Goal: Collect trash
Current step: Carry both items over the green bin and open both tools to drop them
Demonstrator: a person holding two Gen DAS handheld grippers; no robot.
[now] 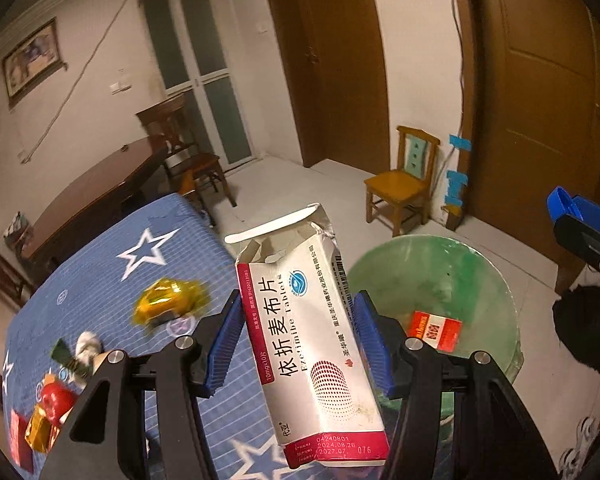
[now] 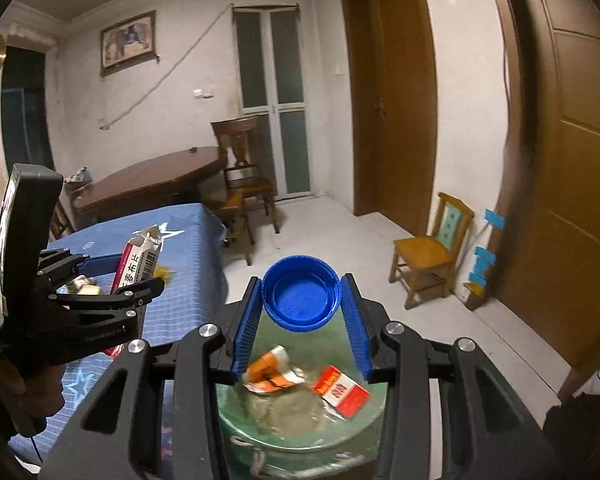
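Now the green bin [image 2: 300, 432] is seen on the floor beside the blue-clothed worktop [image 1: 100, 276], and two pieces of trash are counted inside: one red-and-white carton [image 2: 342, 394] and one crumpled orange wrapper [image 2: 270, 372]. One white-and-red tablet box [image 1: 312, 344] is clamped in the left hand-held gripper [image 1: 296, 340], held at the bin's edge. One blue bottle cap [image 2: 302, 292] is pinched in the right hand-held gripper [image 2: 302, 300], above the bin. One gold wrapper [image 1: 168, 300] is left on the worktop.
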